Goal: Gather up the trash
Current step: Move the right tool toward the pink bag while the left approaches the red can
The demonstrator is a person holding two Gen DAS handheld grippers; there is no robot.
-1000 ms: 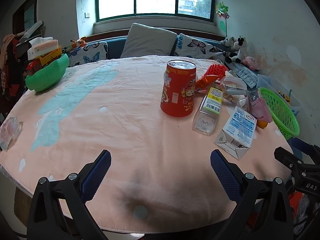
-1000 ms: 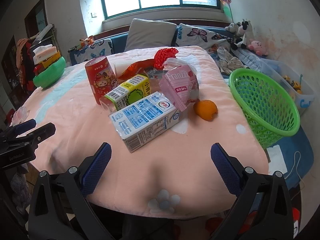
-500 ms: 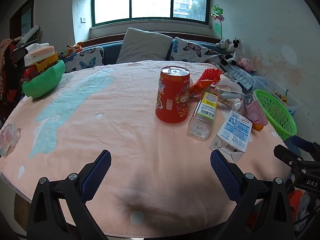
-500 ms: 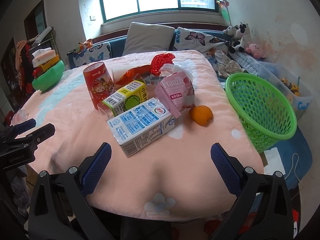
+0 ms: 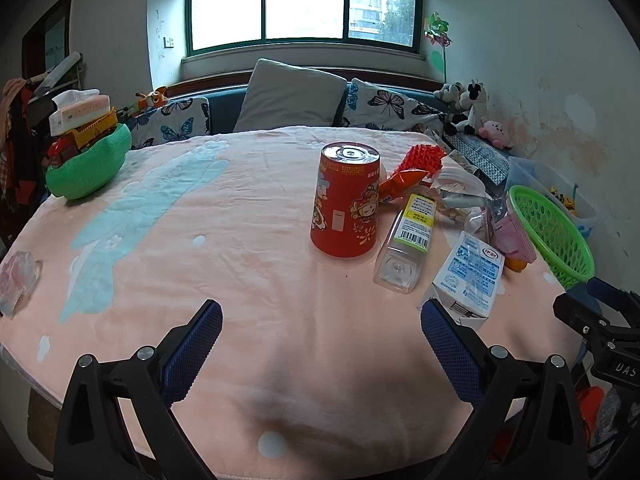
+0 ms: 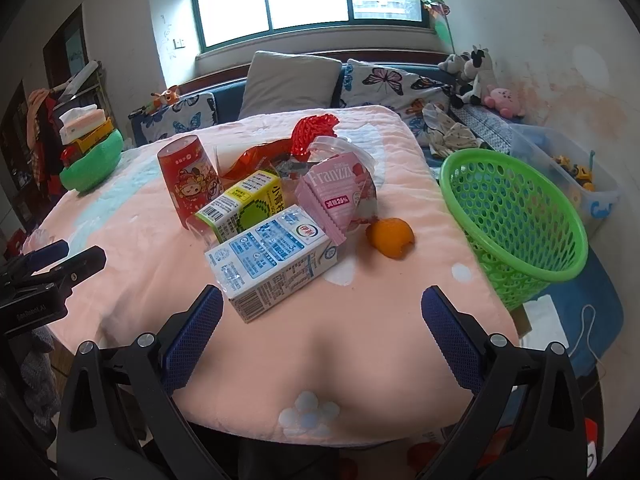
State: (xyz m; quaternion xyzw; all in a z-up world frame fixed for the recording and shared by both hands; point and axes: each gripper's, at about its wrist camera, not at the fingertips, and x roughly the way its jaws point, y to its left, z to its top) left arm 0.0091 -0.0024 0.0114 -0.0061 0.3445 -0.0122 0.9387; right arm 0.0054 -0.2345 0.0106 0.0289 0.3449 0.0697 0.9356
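**Both grippers empty, trash piled mid-table**

We hold left gripper (image 5: 321, 334) and right gripper (image 6: 322, 320) with jaws wide apart over the pink blanket (image 5: 200, 264). Milk carton (image 6: 272, 262) lies nearest, touching the yellow-label bottle (image 6: 240, 208) and Franzzi pack (image 6: 340, 196); red cup (image 5: 346, 200) beside them, orange peel (image 6: 389, 238) between pile and green basket (image 6: 516, 216).

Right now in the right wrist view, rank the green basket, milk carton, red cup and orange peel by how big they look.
1. green basket
2. milk carton, though nearest the camera
3. red cup
4. orange peel
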